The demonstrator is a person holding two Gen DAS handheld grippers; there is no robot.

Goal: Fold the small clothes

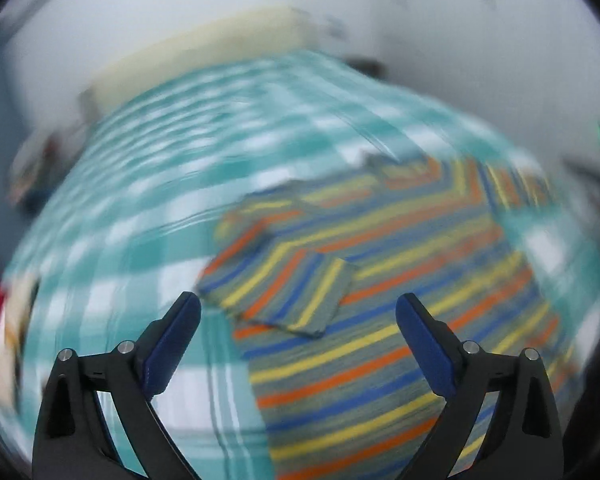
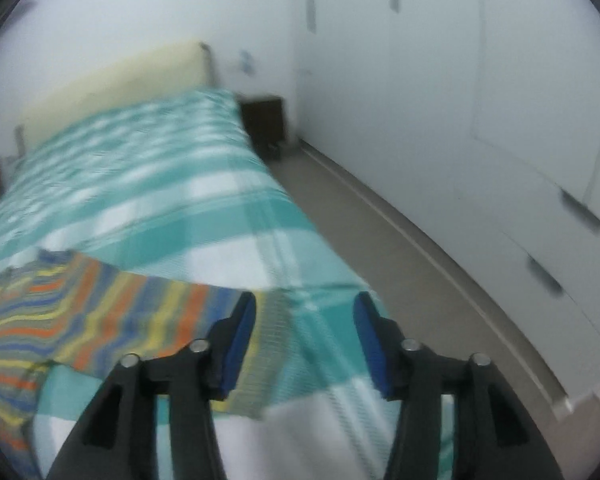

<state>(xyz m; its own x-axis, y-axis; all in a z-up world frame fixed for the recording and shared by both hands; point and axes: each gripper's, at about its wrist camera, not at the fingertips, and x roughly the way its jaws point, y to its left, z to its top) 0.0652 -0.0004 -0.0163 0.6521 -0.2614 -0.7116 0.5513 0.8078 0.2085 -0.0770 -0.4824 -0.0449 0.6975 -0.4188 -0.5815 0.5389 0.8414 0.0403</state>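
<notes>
Striped shirt flat on checked bed, one sleeve folded in, left gripper and right gripper jaws spread, empty

Your small knitted sweater runs in orange, yellow and blue stripes on a grey-green ground; its outstretched sleeve ends in a paler grey-green ribbed cuff. The bedspread under it is checked in teal and white. You have a pale yellow headboard at the bed's far edge, white cupboard doors with grey handles, and a dark brown bedside cabinet. Both grippers are black with blue pads.
</notes>
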